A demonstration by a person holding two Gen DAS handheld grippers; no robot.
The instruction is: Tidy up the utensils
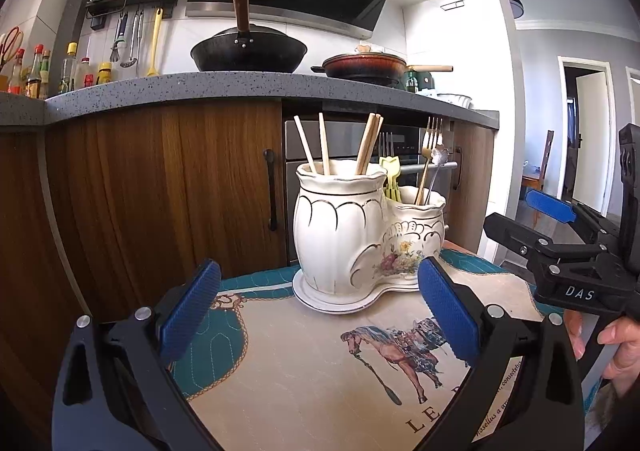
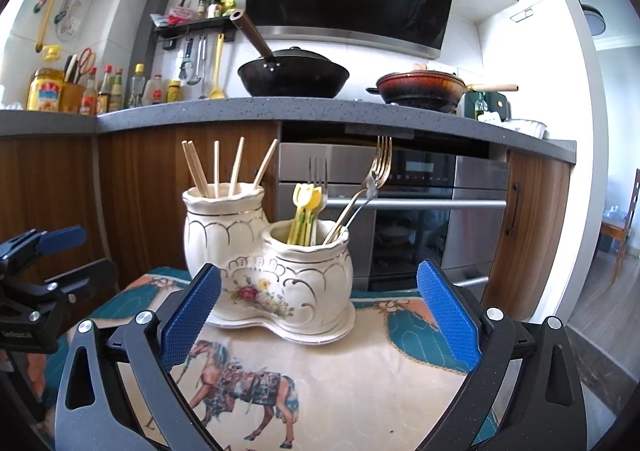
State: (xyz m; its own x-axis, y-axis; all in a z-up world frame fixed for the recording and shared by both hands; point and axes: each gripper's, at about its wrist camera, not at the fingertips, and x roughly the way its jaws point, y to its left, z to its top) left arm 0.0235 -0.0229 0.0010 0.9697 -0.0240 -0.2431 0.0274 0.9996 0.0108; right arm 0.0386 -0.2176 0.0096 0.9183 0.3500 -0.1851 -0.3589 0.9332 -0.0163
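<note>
A cream ceramic double utensil holder (image 1: pixel 352 235) (image 2: pixel 268 263) stands on its saucer on a small table. Its taller pot holds several wooden chopsticks (image 1: pixel 366 145) (image 2: pixel 216 169). Its lower pot holds yellow plastic forks (image 2: pixel 306 213) (image 1: pixel 390 177), metal forks (image 2: pixel 380 165) (image 1: pixel 432 131) and a spoon. My left gripper (image 1: pixel 320 303) is open and empty, just in front of the holder; it also shows at the left of the right wrist view (image 2: pixel 60 251). My right gripper (image 2: pixel 318 303) is open and empty, in front of the lower pot; it also shows at the right of the left wrist view (image 1: pixel 524 215).
The table carries a cloth (image 1: pixel 304 367) (image 2: pixel 360 371) printed with a horse and a teal border. Behind it are wooden cabinets (image 1: pixel 160 187), an oven (image 2: pixel 420 211) and a grey counter (image 2: pixel 280 111) with a black wok (image 2: pixel 292 75) and a brown pan (image 2: pixel 420 89).
</note>
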